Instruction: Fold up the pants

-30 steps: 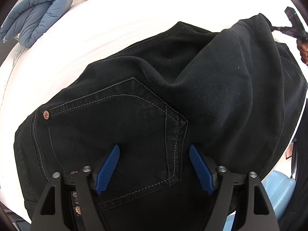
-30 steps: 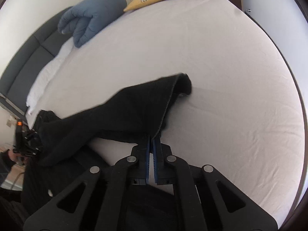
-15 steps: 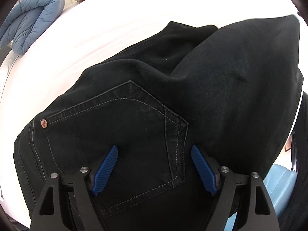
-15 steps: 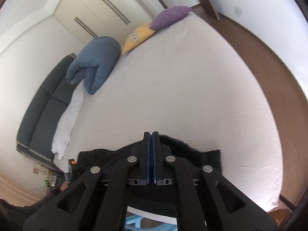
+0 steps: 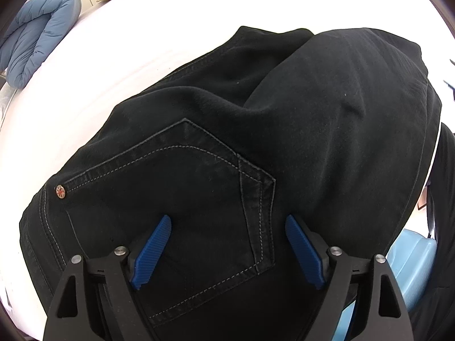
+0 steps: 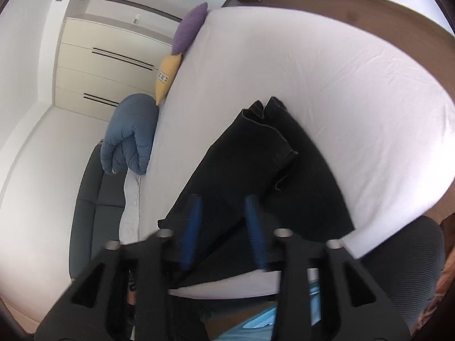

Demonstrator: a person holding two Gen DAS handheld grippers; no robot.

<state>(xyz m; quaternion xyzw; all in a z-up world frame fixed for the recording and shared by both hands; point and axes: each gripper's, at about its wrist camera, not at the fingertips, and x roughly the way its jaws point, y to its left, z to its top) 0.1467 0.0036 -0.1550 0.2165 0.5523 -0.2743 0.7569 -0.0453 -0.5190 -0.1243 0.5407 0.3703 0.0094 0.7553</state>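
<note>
Black pants lie on the white bed, the legs folded back over the seat. The stitched back pocket faces up. My left gripper is open right above the pocket, one blue finger on each side, holding nothing. In the right wrist view the pants lie folded with the leg hems at the far end. My right gripper is open above their near end, blurred by motion, and holds nothing.
A blue folded duvet, a yellow pillow and a purple pillow lie along the bed's far side. A light blue bin stands by the near bed edge. A grey headboard is on the left.
My right gripper carried the pant legs over the seat, then opened and let them go. The legs now lie flat on the pants. My left gripper stayed open over the pocket.
</note>
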